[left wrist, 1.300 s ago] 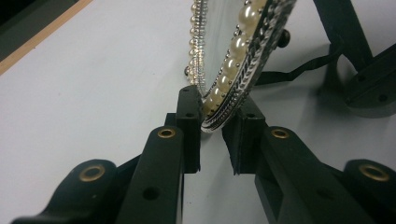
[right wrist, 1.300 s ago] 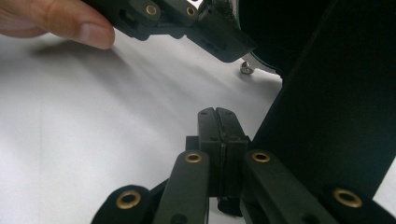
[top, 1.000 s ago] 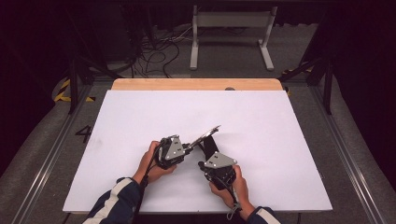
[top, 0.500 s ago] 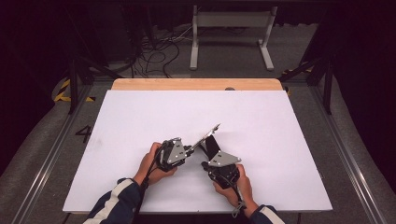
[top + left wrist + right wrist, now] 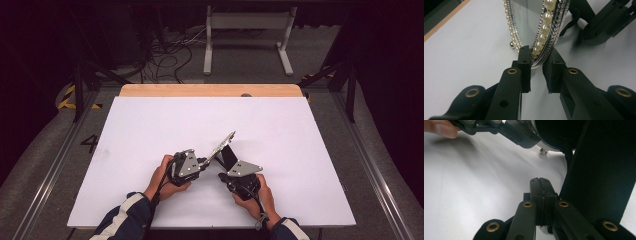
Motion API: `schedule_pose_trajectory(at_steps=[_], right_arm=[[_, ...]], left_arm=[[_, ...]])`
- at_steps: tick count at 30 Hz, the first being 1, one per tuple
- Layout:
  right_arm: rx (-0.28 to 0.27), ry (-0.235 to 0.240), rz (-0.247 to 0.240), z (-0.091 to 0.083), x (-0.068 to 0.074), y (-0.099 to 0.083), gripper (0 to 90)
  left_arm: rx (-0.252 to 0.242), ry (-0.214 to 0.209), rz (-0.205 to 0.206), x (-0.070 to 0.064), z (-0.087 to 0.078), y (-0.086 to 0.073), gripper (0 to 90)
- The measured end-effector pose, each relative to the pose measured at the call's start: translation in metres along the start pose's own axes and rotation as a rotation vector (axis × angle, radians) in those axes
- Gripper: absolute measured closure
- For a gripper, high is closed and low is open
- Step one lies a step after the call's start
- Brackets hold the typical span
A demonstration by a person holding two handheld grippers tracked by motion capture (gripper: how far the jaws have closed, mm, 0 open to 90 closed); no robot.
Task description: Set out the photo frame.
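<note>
Mirror rim pinched in my left claw, keeps it upright; right claw clamped together, probably empty, beside black stand.

My left claw is matt black plastic with small brass-coloured rivets, and so is my right claw. Between the left jaws I see the mirror: glossy glass in a shiny silvery metal rim set with smooth, lustrous pearl-like beads. Its black stand looks dull and smooth. The counter has a matt white, even surface with a pale wooden strip along its far edge.
</note>
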State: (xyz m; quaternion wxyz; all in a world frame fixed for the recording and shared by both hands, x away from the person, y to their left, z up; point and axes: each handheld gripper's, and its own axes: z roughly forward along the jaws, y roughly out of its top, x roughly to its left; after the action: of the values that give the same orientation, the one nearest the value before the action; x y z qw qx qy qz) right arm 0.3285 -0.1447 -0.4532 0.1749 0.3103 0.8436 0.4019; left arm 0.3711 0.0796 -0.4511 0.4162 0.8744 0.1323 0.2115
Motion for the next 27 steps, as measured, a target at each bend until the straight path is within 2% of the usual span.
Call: schedule_pose_trajectory(at_steps=[2,5,11,12,17,21,27], right_arm=[[0.001,0.003,-0.002,0.000,0.000,0.000,90.0],[-0.002,0.017,0.000,-0.002,-0.002,0.000,90.0],[-0.002,0.018,-0.008,-0.005,-0.002,0.000,90.0],[-0.001,0.018,-0.009,-0.005,-0.002,0.000,90.0],[0.003,0.009,-0.018,-0.005,-0.002,0.000,90.0],[0.007,0.004,-0.012,-0.005,-0.004,0.000,90.0],[0.012,0.001,-0.007,-0.006,-0.009,-0.001,90.0]], left_arm=[[-0.027,-0.019,-0.031,0.001,-0.002,-0.001,73.4],[-0.055,-0.018,-0.044,0.000,-0.005,0.001,66.3],[-0.125,-0.041,-0.045,-0.002,-0.012,0.008,66.3],[-0.129,-0.032,-0.048,-0.003,-0.013,0.009,67.5],[-0.133,-0.021,-0.042,-0.002,-0.013,0.010,76.8],[-0.115,-0.010,-0.007,-0.005,-0.014,0.012,77.8],[-0.101,-0.002,0.007,-0.009,-0.015,0.014,77.6]])
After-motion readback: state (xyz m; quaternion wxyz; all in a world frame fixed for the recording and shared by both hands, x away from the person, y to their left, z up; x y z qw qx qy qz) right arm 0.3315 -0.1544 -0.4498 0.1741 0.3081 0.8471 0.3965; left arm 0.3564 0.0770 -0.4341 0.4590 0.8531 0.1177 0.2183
